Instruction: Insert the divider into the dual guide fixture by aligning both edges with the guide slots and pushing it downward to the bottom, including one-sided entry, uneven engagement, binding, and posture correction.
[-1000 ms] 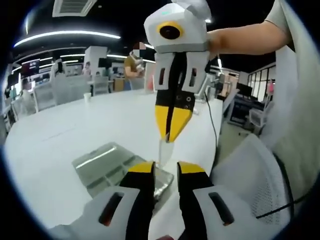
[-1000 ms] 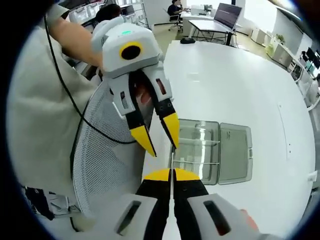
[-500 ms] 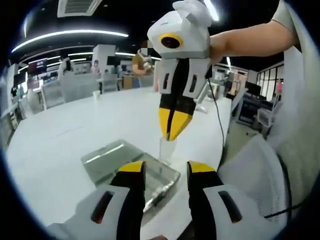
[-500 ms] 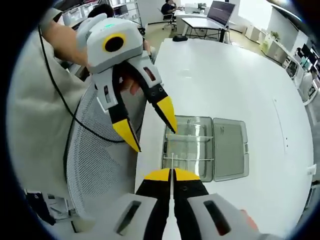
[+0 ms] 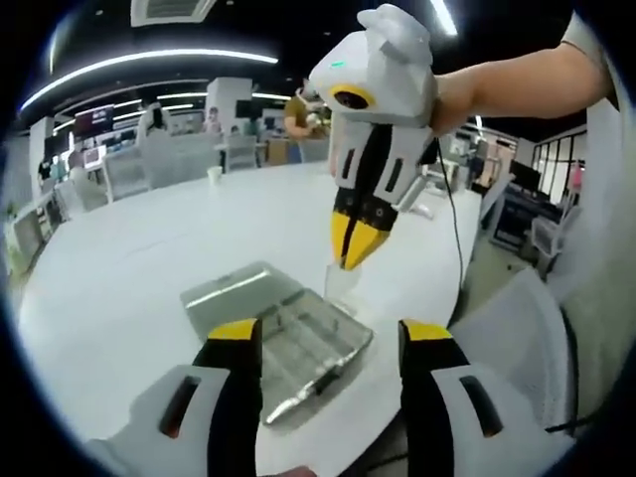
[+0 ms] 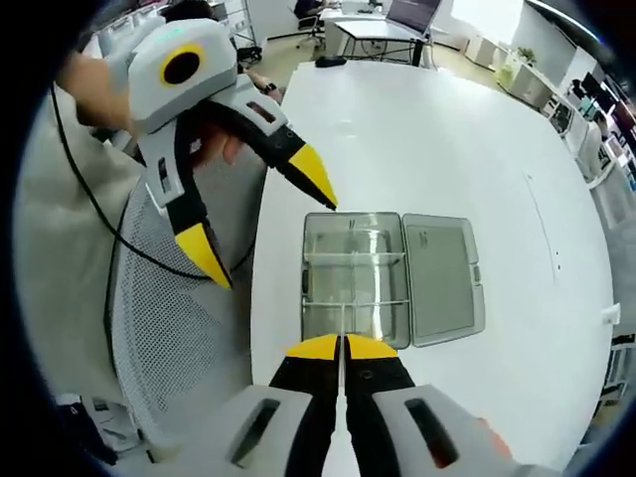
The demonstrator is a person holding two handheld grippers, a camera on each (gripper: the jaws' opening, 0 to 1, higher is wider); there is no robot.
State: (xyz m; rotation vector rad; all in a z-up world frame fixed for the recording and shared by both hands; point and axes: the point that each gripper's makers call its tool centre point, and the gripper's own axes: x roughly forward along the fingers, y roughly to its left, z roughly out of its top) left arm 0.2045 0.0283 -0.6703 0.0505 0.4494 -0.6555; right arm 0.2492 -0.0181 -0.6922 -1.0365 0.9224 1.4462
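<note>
The right gripper [image 6: 342,347] had its yellow-tipped jaws clamped on a thin clear divider [image 6: 342,320], seen edge-on in the right gripper view as a pale sliver rising from between the tips. The left gripper view gave the flat face of that same divider [image 5: 339,284]: a small translucent panel hanging below the right gripper [image 5: 355,248], its lower edge over the near end of the clear plastic box [image 5: 283,333]; whether it touched the box I could not tell.

The left gripper [image 5: 324,338] had its jaws spread wide and gripped nothing, one tip to either side of the box in its own view. From the right gripper view the left gripper [image 6: 260,224] showed from outside, held in a hand [image 6: 217,134], its two yellow tips splayed well apart beside the table's edge, just off the box's corner.

The box [image 6: 353,278] sat near the edge of the white table [image 6: 447,129]. The right gripper view looked down on it, showing clear cross-partitions inside and a flat lid [image 6: 442,278] lying open beside it on the table. In the left gripper view the lid [image 5: 238,288] lay on the far side of the box.

A mesh chair back [image 6: 169,338] stood just off the table's edge, with a black cable [image 6: 119,248] across it.
</note>
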